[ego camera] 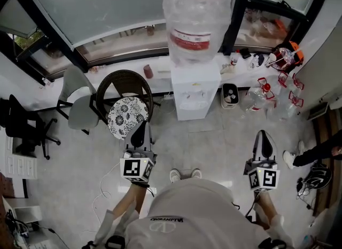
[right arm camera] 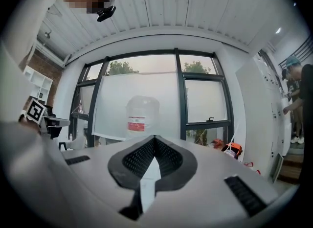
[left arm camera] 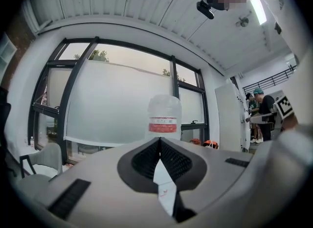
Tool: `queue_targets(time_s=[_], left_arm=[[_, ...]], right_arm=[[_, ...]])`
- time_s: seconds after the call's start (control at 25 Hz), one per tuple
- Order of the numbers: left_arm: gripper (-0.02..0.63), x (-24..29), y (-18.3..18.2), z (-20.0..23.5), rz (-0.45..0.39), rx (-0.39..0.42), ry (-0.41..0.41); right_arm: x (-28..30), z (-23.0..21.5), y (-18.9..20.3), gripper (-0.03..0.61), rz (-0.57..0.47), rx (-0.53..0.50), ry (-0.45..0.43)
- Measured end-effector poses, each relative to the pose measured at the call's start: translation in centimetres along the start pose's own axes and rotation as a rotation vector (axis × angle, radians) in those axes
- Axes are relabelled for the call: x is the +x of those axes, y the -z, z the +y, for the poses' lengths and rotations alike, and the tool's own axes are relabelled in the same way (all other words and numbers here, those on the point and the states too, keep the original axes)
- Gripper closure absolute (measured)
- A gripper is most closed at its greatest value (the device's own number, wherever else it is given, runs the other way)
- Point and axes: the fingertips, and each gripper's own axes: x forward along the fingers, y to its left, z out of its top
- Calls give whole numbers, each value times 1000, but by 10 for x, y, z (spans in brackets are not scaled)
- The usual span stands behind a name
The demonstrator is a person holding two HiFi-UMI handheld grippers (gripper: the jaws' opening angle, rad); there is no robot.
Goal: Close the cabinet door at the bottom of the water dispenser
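Observation:
The white water dispenser (ego camera: 192,90) stands against the window ledge with a large clear bottle (ego camera: 196,21) on top. Its lower front faces me and only shows steeply from above, so I cannot tell how the cabinet door stands. My left gripper (ego camera: 141,126) is shut and empty, held level to the dispenser's left and well short of it. My right gripper (ego camera: 263,134) is shut and empty too, held further right. In the left gripper view, the closed left gripper (left arm camera: 159,140) points at the bottle (left arm camera: 164,119). The right gripper (right arm camera: 154,138) also aims toward the bottle (right arm camera: 143,115).
A wicker chair with a floral cushion (ego camera: 127,115) stands just left of the dispenser, a grey chair (ego camera: 80,103) beyond it. A small bin (ego camera: 230,95) and clear plastic containers (ego camera: 267,97) sit to the right. Someone's shoe (ego camera: 291,160) is at the right edge. People (left arm camera: 261,112) stand off to the right.

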Motion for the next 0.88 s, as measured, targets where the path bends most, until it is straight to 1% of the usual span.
queue_targets(time_s=[0.16, 0.4, 0.68, 0.88], left_arm=[[606, 1, -5, -1, -15, -3, -1], [606, -4, -6, -8, -21, 5, 27], [606, -14, -1, -10, -18, -2, 41], [606, -18, 3, -15, 2, -10, 42]], right_arm=[[-1, 5, -4, 563, -5, 2, -9], [-7, 11, -4, 563, -19, 19, -4], [-15, 15, -8, 563, -29, 32, -5], [-16, 14, -7, 563, -30, 29, -21]])
